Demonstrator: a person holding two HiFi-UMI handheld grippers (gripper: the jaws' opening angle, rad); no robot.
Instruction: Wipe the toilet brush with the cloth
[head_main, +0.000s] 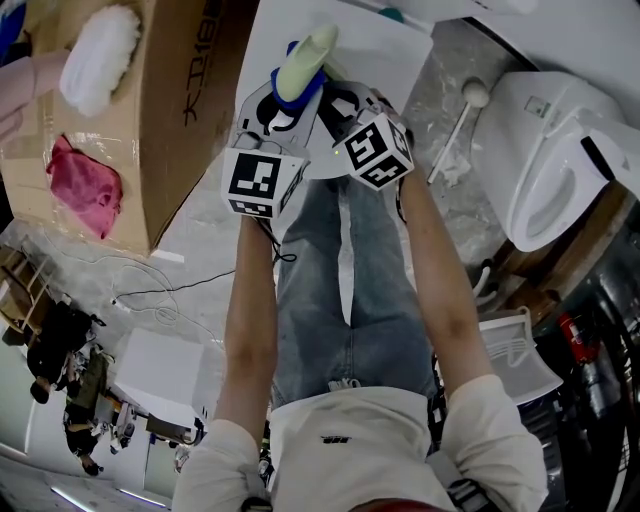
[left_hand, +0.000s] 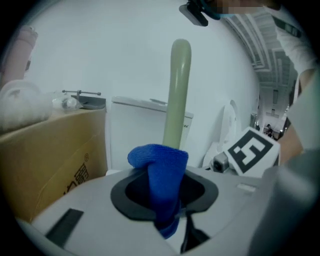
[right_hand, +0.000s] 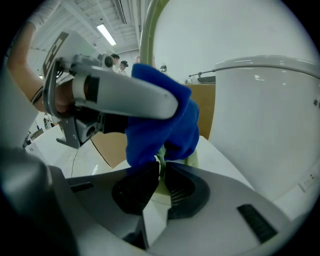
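1. The right gripper (right_hand: 161, 182) is closed on the lower part of the pale green brush (left_hand: 179, 90), which stands upright in front of us, between the box (head_main: 180, 120) and the toilet (head_main: 560, 160). Its jaws bite only a thin strip of it. We judge that a hard stroke could twist the brush or pull it loose.
2. The left gripper (left_hand: 165, 197) is clamped on a fold of the blue cloth (left_hand: 160, 162), which is bunched against the shaft just above the right jaws. If the fold is pinched too shallowly, the cloth may slip out or skate along the shaft without wiping.
3. The two grippers work almost touching. A downward stroke could drive the left one or the cloth into the right jaws and jam there.
4. The bristle head shows in no view, so we cannot tell how much of the brush hangs below the grip.
5. We cannot tell whether the cloth wraps round the shaft or only presses on one side.
6. In the head view the marker cubes and gripper bodies cover the point of contact, and the shaft top is near the frame edge.
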